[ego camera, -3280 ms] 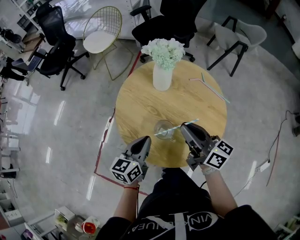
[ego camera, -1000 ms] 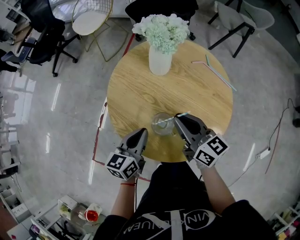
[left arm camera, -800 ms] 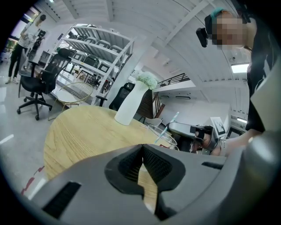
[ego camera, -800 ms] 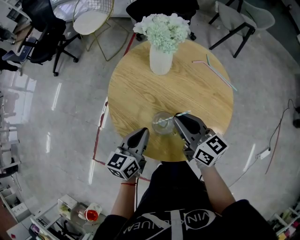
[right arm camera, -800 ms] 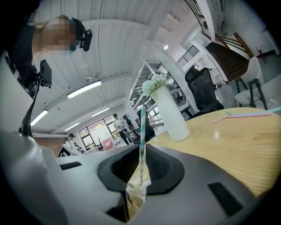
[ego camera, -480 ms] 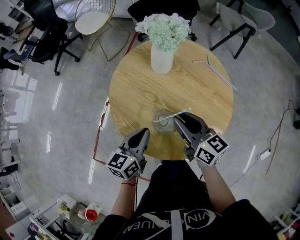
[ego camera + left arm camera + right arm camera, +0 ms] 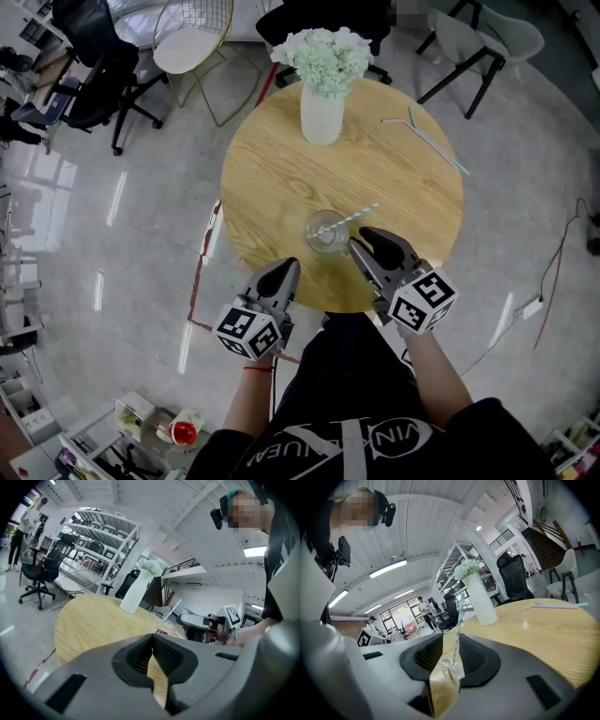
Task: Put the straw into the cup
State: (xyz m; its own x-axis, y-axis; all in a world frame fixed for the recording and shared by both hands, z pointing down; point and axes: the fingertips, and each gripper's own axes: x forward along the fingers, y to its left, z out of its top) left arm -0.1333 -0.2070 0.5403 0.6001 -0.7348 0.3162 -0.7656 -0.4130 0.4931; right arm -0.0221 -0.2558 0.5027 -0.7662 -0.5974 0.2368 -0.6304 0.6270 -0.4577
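Note:
A clear cup (image 7: pixel 325 231) stands near the front edge of the round wooden table (image 7: pixel 281 178). A striped pale-blue straw (image 7: pixel 358 217) leans in it, top end tilted to the right. My right gripper (image 7: pixel 366 240) sits just right of the cup, its jaws opening. In the right gripper view the straw (image 7: pixel 458 618) rises in the gap without touching either pad. My left gripper (image 7: pixel 286 266) hovers at the table's front edge, left of the cup, shut and empty. The left gripper view shows the cup (image 7: pixel 164 623), the straw (image 7: pixel 170 612) and the right gripper (image 7: pixel 206 622) ahead.
A white vase of pale flowers (image 7: pixel 322 103) stands at the table's far side. Two spare straws (image 7: pixel 427 141) lie at the far right edge. Office chairs (image 7: pixel 103 75) and a wire chair (image 7: pixel 192 52) stand on the floor beyond the table.
The right gripper's jaws have parted and let go of the straw. It now leans free in the cup, its top end clear of the gripper. The left gripper has kept still.

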